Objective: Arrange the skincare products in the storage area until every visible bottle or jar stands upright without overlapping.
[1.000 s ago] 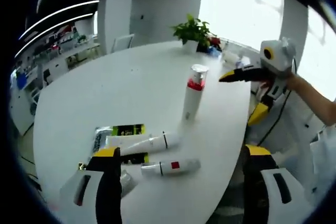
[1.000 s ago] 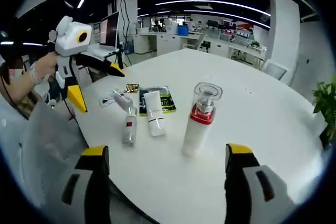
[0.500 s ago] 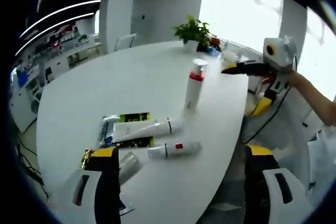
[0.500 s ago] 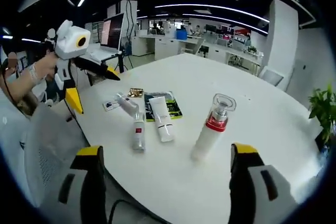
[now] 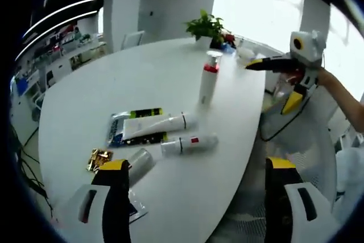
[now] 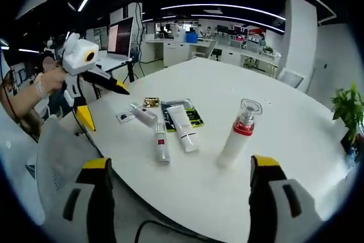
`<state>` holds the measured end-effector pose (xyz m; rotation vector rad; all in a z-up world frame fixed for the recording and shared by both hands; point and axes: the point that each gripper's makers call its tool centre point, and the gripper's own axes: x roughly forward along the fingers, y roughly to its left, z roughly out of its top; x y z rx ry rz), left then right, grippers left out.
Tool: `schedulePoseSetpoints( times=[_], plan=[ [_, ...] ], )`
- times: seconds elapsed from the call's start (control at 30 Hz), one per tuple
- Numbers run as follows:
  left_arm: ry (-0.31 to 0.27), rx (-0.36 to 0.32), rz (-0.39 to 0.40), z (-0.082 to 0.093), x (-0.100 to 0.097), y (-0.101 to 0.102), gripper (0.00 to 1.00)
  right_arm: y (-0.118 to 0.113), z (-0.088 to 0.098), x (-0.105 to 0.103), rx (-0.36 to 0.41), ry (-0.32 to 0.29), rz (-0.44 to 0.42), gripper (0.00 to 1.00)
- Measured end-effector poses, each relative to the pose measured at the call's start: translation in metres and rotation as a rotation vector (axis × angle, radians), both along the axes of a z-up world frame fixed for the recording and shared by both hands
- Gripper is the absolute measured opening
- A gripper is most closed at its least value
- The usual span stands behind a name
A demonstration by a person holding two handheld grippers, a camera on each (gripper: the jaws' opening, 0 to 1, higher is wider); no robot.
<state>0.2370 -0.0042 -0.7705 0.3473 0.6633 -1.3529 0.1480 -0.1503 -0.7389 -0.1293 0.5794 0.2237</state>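
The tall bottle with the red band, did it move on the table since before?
No. The tall bottle stands the same way beside the lying tubes and flat packet. It looks smaller and farther away because the cameras pulled back.

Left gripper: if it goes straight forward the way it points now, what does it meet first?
Probably the lying tube with the red mark, between the left gripper jaws' lines; the white tube lies behind. Depth is uncertain.

Both hand-held grippers — left (image 5: 193,197), right (image 6: 179,197) — have drawn back from the table (image 6: 273,118).
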Motion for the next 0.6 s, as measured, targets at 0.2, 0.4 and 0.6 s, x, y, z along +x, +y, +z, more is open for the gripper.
schedulePoseSetpoints(
  times=[0.2,0.4,0.6],
  plan=[
    [0.020,-0.012,0.037,-0.002,0.003,-0.014,0.97,-0.009,0.003,0.003,-0.009,-0.005,0.017,1.00],
    [0.036,-0.006,0.075,-0.002,0.006,-0.027,0.97,-0.017,0.007,0.015,0.003,-0.022,0.060,1.00],
    [0.061,-0.030,0.122,-0.002,0.016,-0.040,0.97,-0.021,0.005,0.021,0.000,-0.013,0.115,1.00]
  ],
)
